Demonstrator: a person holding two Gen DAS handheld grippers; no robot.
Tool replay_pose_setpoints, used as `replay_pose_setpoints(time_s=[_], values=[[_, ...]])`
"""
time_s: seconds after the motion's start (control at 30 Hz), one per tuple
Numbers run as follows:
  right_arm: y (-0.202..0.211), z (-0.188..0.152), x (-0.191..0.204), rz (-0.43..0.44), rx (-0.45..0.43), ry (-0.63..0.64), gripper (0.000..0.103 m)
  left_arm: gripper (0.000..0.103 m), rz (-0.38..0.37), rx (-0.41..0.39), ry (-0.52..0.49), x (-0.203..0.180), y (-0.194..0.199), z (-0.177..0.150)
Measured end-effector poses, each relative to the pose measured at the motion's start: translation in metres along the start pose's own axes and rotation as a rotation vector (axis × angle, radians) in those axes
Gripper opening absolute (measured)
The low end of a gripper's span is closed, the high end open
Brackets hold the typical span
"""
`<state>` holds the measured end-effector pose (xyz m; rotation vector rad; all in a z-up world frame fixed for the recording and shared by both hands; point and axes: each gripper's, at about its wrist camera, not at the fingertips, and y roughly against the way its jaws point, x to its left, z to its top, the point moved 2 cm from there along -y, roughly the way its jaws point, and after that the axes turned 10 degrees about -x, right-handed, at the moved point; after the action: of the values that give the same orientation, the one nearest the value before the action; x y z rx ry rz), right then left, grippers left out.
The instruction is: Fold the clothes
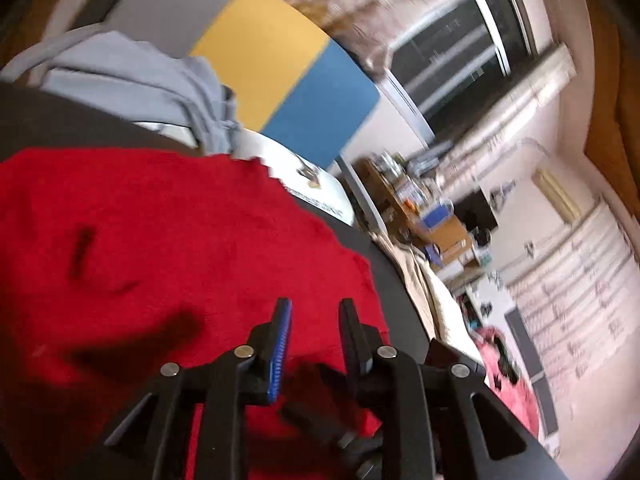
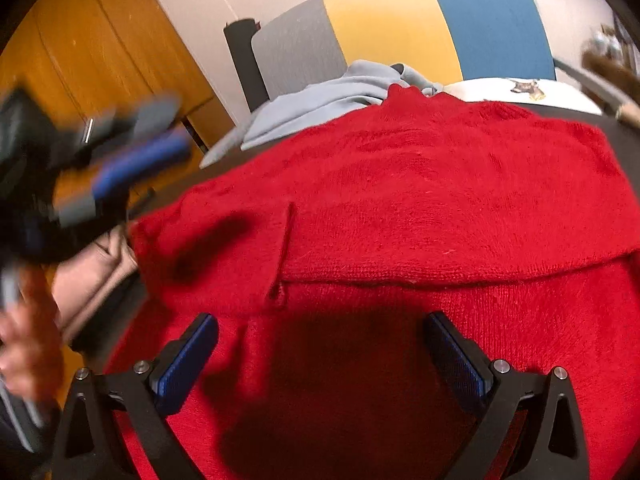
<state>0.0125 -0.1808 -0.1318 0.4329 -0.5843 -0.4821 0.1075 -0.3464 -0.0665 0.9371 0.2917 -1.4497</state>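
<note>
Left gripper (image 1: 314, 308) ajar, empty; right gripper (image 2: 320, 344) wide, empty. Pinch sweater (image 2: 420, 200) hem squarely, fold flat over desk (image 1: 394, 280).

Bright indoor light, heavy motion blur in left view, fisheye-bent dark edges, soft shadows
</note>
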Motion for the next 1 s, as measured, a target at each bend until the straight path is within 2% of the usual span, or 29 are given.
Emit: replay_pose_setpoints(time_s=[0.13, 0.2, 0.27, 0.33, 0.37, 0.4, 0.43, 0.6, 0.73, 0.77, 0.83, 0.9, 1.0], values=[[-0.003, 0.001, 0.004, -0.013, 0.014, 0.012, 0.103, 0.026, 0.086, -0.056, 0.087, 0.045, 0.042, -0.015], [-0.008, 0.001, 0.012, -0.045, 0.042, 0.067, 0.103, 0.026, 0.136, -0.074, 0.13, 0.068, 0.06, -0.026], [-0.009, -0.001, 0.02, -0.071, 0.068, 0.124, 0.103, 0.027, 0.191, -0.067, 0.142, 0.087, 0.064, -0.038], [-0.006, -0.002, 0.03, -0.099, 0.052, 0.183, 0.099, 0.027, 0.234, -0.059, 0.138, 0.099, 0.065, -0.048], [-0.003, -0.002, 0.039, -0.119, 0.037, 0.244, 0.086, 0.027, 0.248, -0.052, 0.14, 0.103, 0.066, -0.052], [0.0, -0.003, 0.053, -0.144, 0.021, 0.333, 0.079, 0.027, 0.263, -0.047, 0.146, 0.109, 0.065, -0.056], [0.002, -0.003, 0.065, -0.158, 0.01, 0.41, 0.079, 0.027, 0.277, -0.044, 0.151, 0.114, 0.064, -0.059], [-0.014, -0.016, 0.131, -0.113, 0.029, 0.793, 0.078, 0.025, 0.255, -0.105, 0.122, 0.117, 0.074, -0.07], [-0.053, -0.019, 0.152, -0.091, 0.096, 0.938, 0.073, 0.025, 0.237, -0.122, 0.118, 0.117, 0.076, -0.071], [-0.063, -0.018, 0.154, -0.089, 0.116, 0.955, 0.068, 0.025, 0.232, -0.125, 0.12, 0.118, 0.076, -0.071], [-0.078, -0.015, 0.155, -0.073, 0.155, 0.961, 0.052, 0.024, 0.221, -0.131, 0.123, 0.118, 0.077, -0.07], [-0.084, -0.007, 0.157, -0.019, 0.212, 0.906, 0.007, 0.024, 0.216, -0.135, 0.119, 0.12, 0.078, -0.07], [-0.084, 0.018, 0.159, 0.12, 0.302, 0.688, 0.006, 0.024, 0.227, -0.134, 0.106, 0.119, 0.078, -0.069]])
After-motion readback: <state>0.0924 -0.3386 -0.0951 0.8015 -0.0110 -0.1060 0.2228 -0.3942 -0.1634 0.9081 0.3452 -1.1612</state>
